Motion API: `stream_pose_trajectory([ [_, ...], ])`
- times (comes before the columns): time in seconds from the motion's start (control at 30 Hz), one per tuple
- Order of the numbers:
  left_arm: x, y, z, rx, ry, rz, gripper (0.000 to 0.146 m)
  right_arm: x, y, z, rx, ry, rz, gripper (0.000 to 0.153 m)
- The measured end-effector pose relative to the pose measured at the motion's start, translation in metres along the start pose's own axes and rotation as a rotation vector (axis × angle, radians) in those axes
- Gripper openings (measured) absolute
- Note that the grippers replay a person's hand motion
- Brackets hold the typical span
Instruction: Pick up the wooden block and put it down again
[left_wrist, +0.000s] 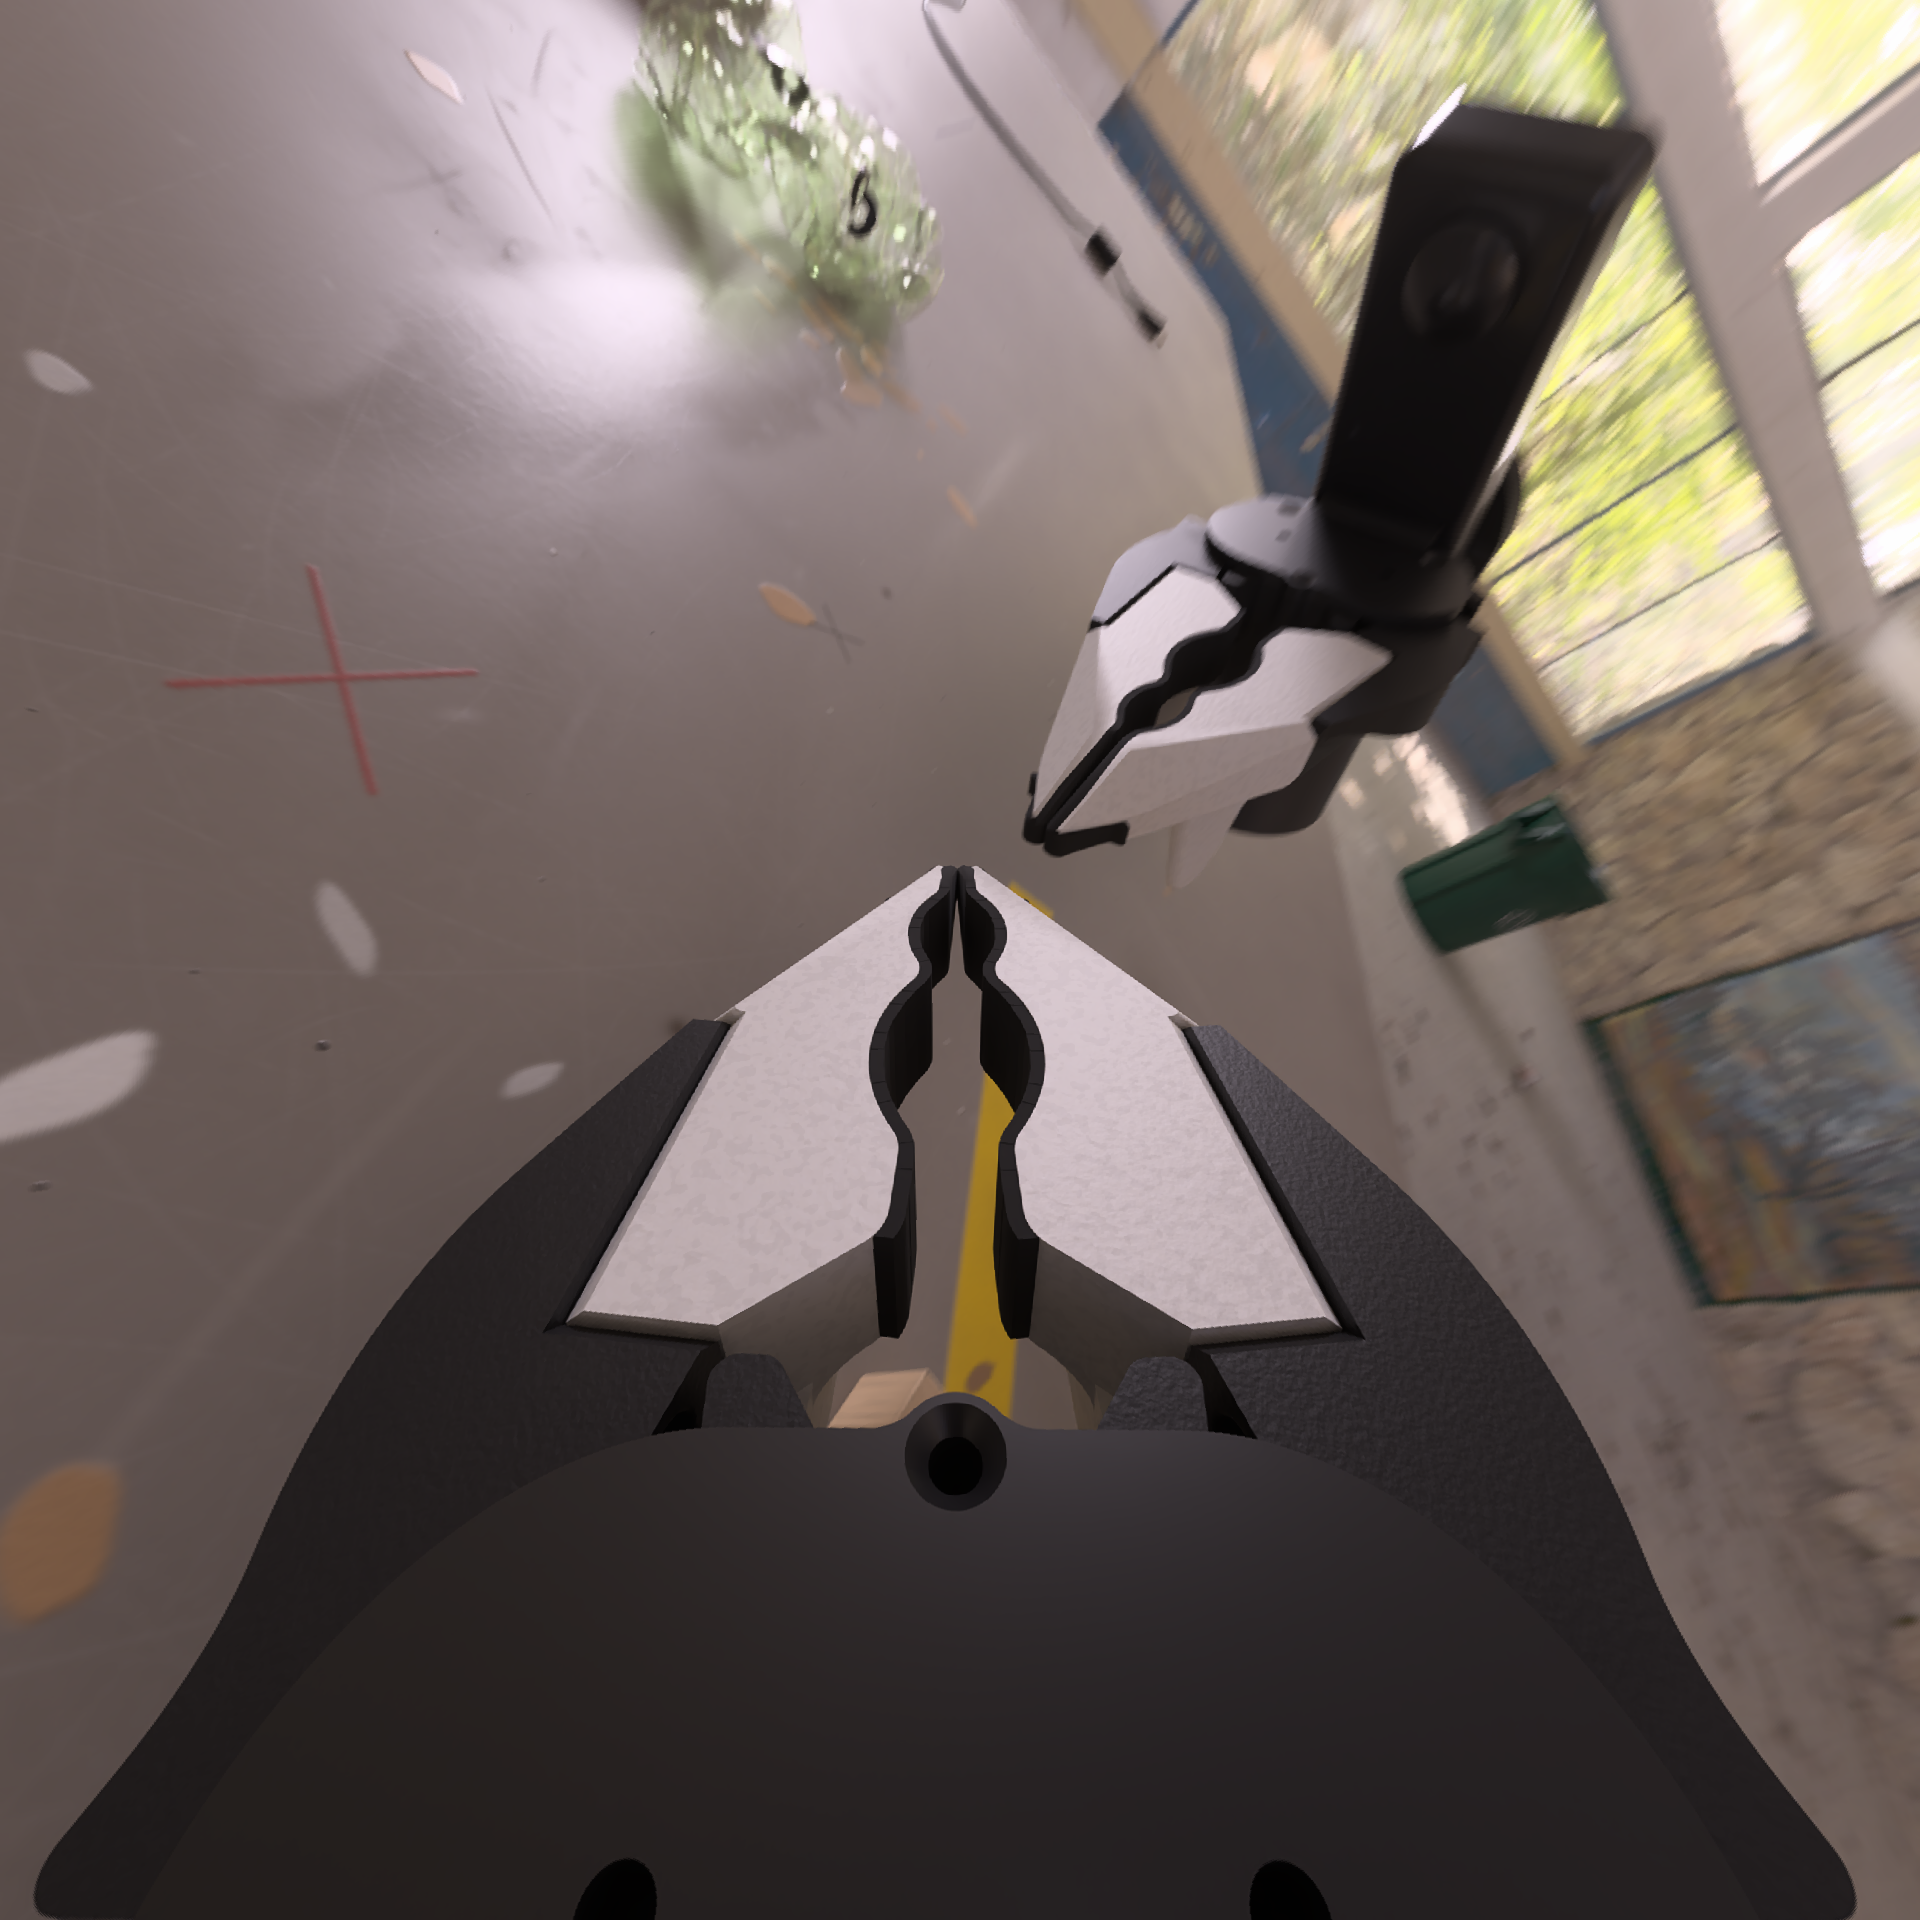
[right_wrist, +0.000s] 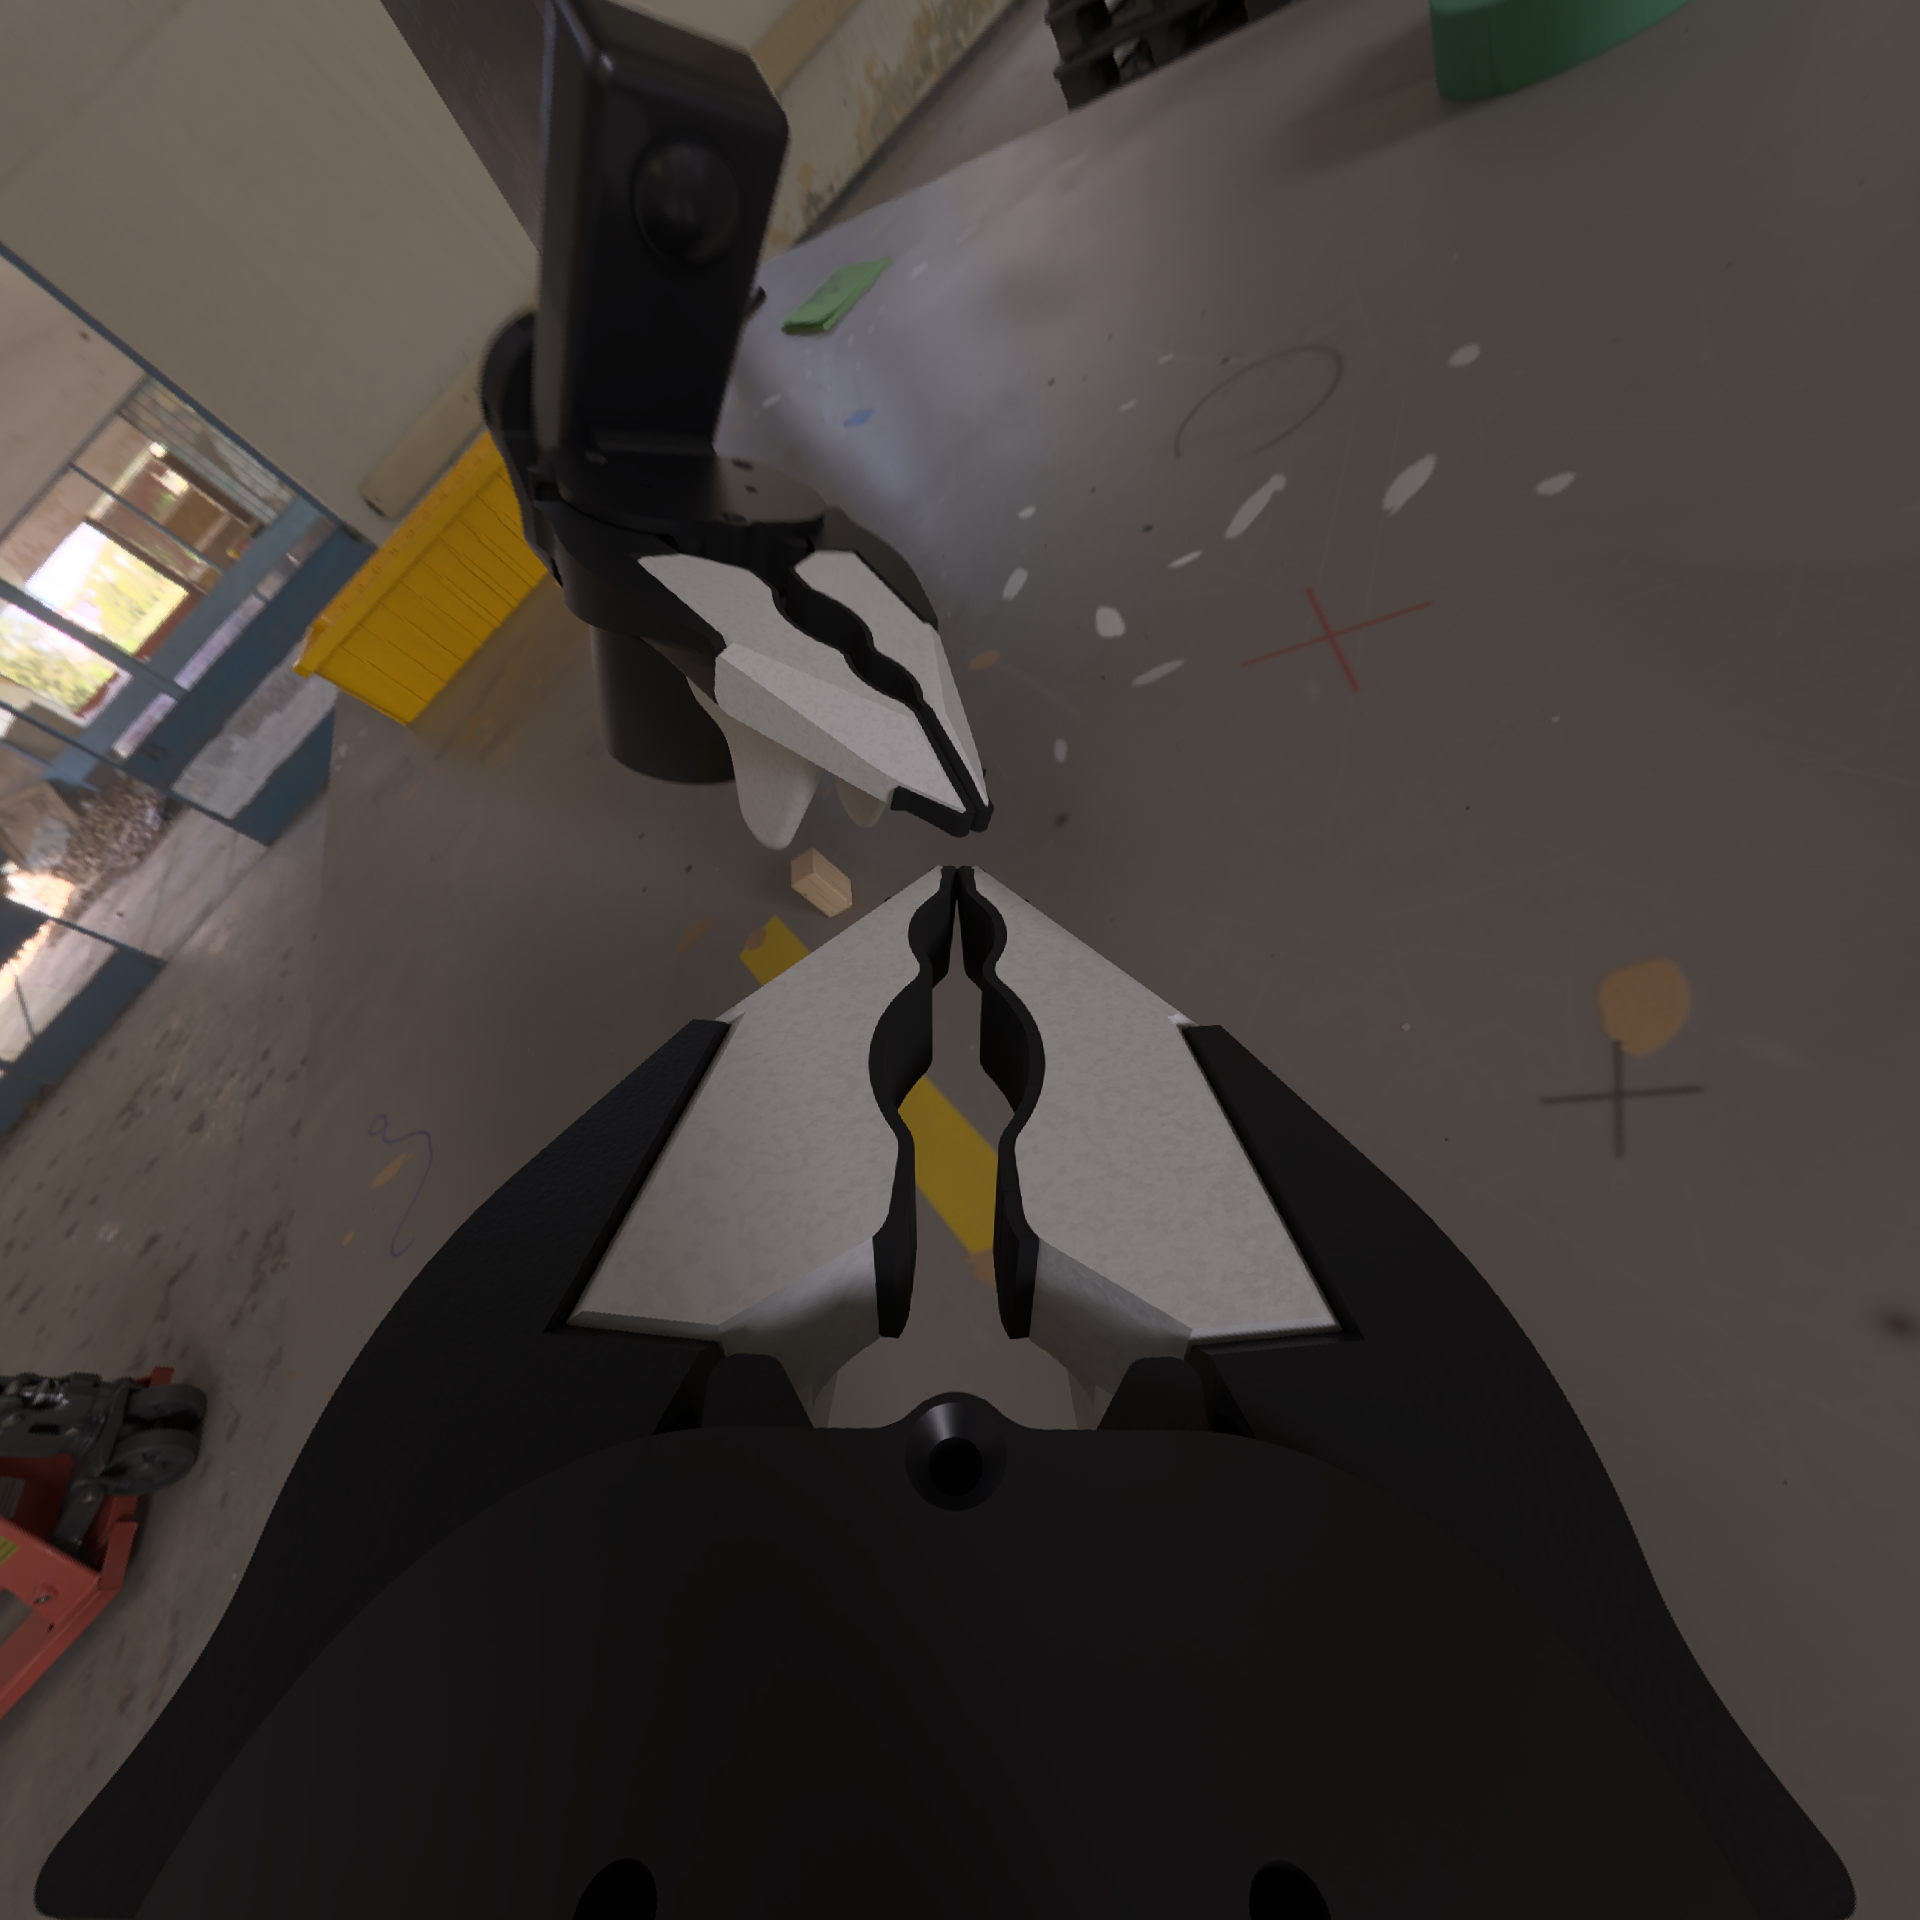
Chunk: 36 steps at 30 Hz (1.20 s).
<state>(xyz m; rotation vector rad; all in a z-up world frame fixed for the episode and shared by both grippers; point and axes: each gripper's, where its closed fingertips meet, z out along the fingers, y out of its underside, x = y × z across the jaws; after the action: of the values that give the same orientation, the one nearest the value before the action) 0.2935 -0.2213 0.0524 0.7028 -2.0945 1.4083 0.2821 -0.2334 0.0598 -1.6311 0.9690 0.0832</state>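
The small pale wooden block (right_wrist: 821, 882) lies on the grey floor, just left of my right gripper's tips and below the left gripper's tips. In the left wrist view a sliver of the block (left_wrist: 878, 1397) shows low between my fingers' bases. My left gripper (left_wrist: 957, 871) is shut and empty; it also shows in the right wrist view (right_wrist: 971, 824), tips pointing down-right. My right gripper (right_wrist: 957, 871) is shut and empty; it also shows in the left wrist view (left_wrist: 1044, 831). The two grippers' tips nearly meet above the floor.
A yellow tape strip (right_wrist: 945, 1164) runs on the floor under my right fingers, also seen in the left wrist view (left_wrist: 977, 1236). A yellow crate (right_wrist: 436, 613), a red cart (right_wrist: 73, 1507), a green sheet (right_wrist: 836, 294), a green box (left_wrist: 1501, 878) and red crosses (left_wrist: 338, 677) (right_wrist: 1335, 634) mark the surroundings.
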Motion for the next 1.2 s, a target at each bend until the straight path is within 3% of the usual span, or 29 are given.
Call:
stream_pose_trajectory([
  [0.23, -0.009, 0.002, -0.03, -0.111, -0.147, 0.26, 0.002, -0.003, 0.007, 0.001, -0.039, 0.005, -0.018, 0.0],
  [0.43, -0.002, 0.001, -0.052, -0.159, -0.19, 0.543, 0.006, -0.006, 0.007, 0.002, -0.042, -0.013, -0.02, 0.0],
  [0.67, -0.009, -0.009, -0.028, -0.26, -0.258, 0.942, 0.017, -0.001, 0.001, -0.012, 0.008, 0.01, 0.004, 0.0],
  [0.8, -0.016, -0.006, -0.003, -0.354, -0.244, 0.956, 0.03, 0.006, 0.002, -0.023, 0.039, 0.028, 0.027, 0.0],
  [1.03, -0.03, 0.005, 0.008, -0.457, -0.277, 1.087, 0.037, 0.01, 0.002, -0.028, 0.04, 0.015, 0.037, 0.0],
  [1.2, -0.032, 0.013, 0.006, -0.524, -0.228, 1.062, 0.033, 0.009, 0.002, -0.027, 0.034, -0.002, 0.036, 0.0],
])
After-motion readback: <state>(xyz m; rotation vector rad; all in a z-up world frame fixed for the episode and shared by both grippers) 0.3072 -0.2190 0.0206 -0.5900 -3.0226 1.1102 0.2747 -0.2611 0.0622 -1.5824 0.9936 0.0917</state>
